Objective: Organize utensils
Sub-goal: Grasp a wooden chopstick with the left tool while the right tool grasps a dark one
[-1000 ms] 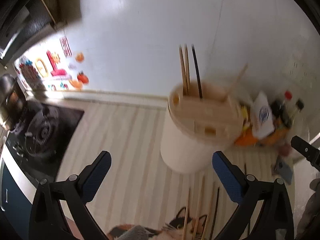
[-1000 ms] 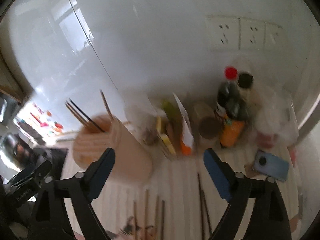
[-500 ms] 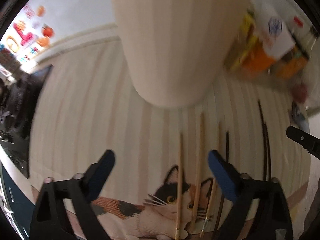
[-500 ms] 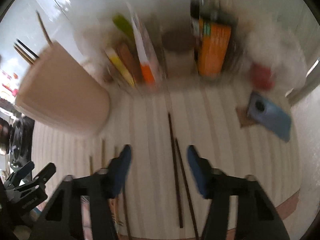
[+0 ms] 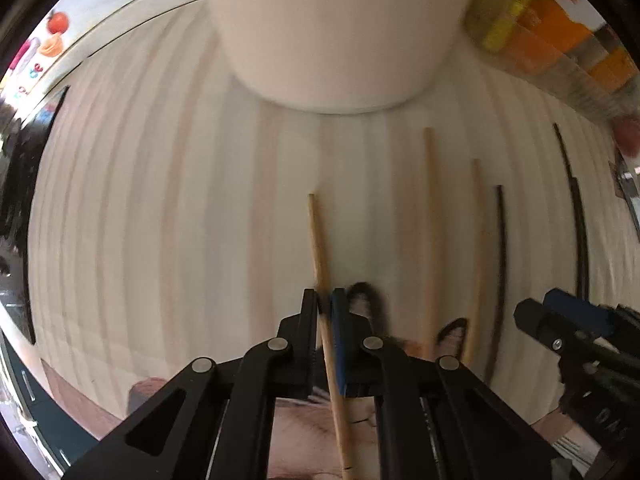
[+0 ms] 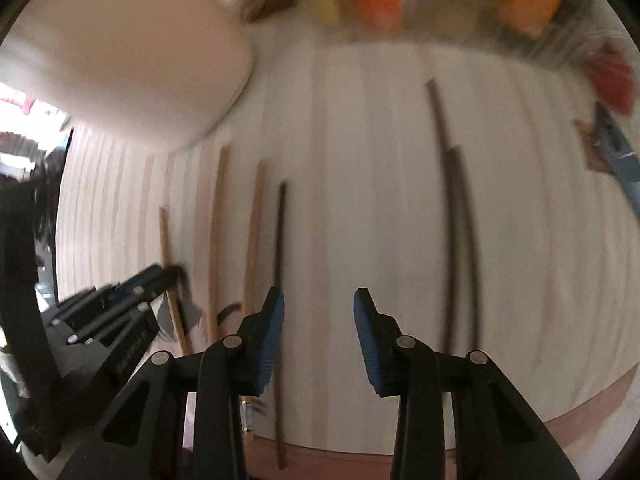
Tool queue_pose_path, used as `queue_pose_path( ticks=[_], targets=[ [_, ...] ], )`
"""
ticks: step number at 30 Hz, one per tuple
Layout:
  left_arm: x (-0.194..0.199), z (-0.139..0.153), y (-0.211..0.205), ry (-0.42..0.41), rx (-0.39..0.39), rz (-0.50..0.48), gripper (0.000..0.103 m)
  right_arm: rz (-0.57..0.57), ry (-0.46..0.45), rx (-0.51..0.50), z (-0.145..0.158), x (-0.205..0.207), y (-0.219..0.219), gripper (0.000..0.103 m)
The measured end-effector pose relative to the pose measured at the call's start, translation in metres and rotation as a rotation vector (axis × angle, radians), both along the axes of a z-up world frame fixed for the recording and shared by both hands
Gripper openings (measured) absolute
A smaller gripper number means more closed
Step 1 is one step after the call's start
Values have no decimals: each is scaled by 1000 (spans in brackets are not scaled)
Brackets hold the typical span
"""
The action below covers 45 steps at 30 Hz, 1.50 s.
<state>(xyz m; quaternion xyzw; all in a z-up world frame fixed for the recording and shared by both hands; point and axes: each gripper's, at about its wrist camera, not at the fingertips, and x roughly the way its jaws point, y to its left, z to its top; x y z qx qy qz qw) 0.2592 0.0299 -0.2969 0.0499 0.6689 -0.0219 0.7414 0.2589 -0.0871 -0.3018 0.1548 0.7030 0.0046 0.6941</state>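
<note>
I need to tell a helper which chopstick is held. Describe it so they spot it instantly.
Start at the big cream holder and look below it at the row of chopsticks on the striped mat. The leftmost wooden chopstick is the one, the only one clamped in the left gripper.

Chopsticks [image 5: 430,216] before holder [image 5: 340,32] (side by side)

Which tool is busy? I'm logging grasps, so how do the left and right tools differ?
The left tool is shut on a light wooden chopstick; the right tool is open and holds nothing. The left grips the leftmost stick; the right hovers beside a dark chopstick. Both have blue pads.
</note>
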Motion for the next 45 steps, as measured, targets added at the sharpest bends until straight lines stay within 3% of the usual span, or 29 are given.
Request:
queue_pose_path(
  ticks=[4, 6, 9, 13, 19, 25, 29, 45],
  targets=[
    [-2, 6, 21, -8, 24, 14, 5, 38, 17, -21, -12, -2, 24, 31],
    [-3, 8, 27, -10, 28, 21, 5, 71, 6, -95, -13, -4, 36, 13],
    [-4, 11, 34, -11, 30, 29, 5, 96, 4, -141, -14, -6, 43, 7],
    [-2, 15, 44, -14, 26, 29, 5, 105, 28, -197, -16, -7, 33, 6],
    [-9, 12, 36, -16, 23, 28, 5, 93, 42, -147, -21, 0, 12, 6],
    [-6, 13, 37, -17, 19, 25, 5, 84, 51, -187, -24, 14, 22, 6],
    [-6, 12, 35, -17, 22, 21, 5, 99, 48, -196, -20, -2, 22, 11],
    [-5, 11, 40, -9, -16, 25, 5, 60, 93, -215, -32, -26, 28, 11]
  ],
)
